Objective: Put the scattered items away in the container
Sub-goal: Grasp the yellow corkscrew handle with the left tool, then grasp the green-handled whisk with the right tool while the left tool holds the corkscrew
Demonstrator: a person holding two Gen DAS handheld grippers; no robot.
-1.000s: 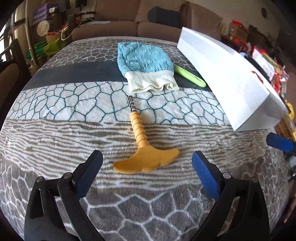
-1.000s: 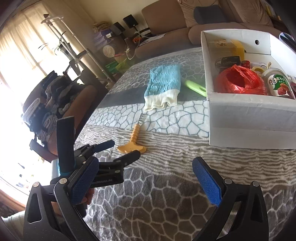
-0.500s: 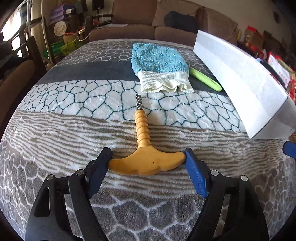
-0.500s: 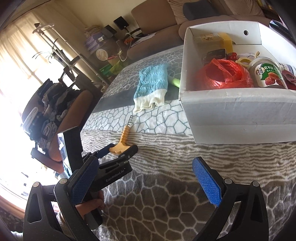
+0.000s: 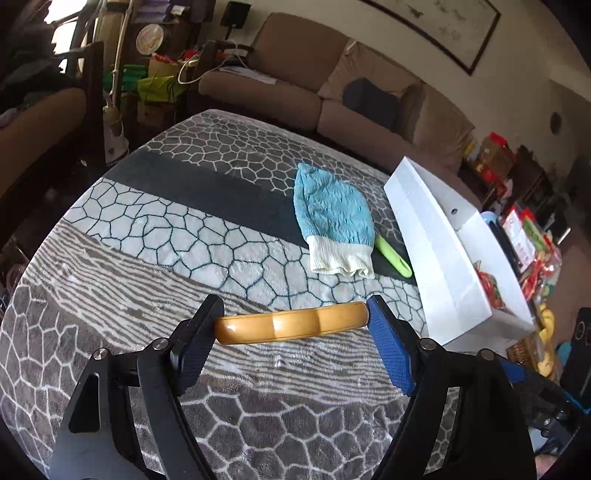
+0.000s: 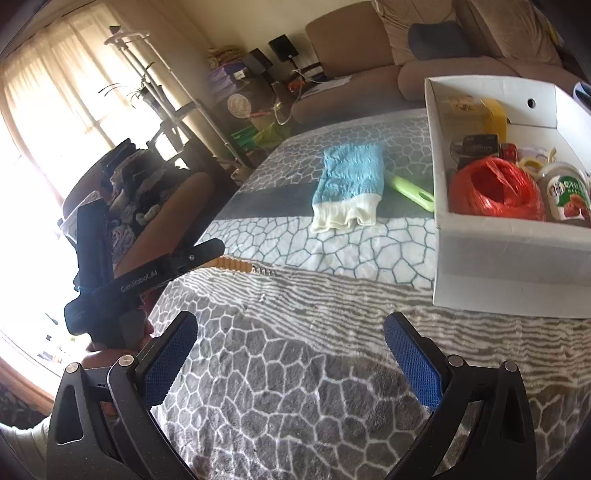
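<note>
Yellow corkscrew handle (image 5: 291,326) sits clamped in the left hand-held gripper (image 5: 291,325) above the surface (image 5: 147,236), while only the right view, its own hand-held gripper (image 6: 290,358) spread and empty, shows the white box (image 6: 509,258) holding red twine (image 6: 495,192) and a jar (image 6: 565,192).

Behind the bed, a brown sofa (image 5: 295,70) with a dark blue cushion (image 5: 371,101). On the wall above, a long picture frame (image 5: 436,31). By the bright window, pale curtains (image 6: 55,107), a white stand (image 6: 155,88) and a round clock face (image 6: 239,104).
</note>
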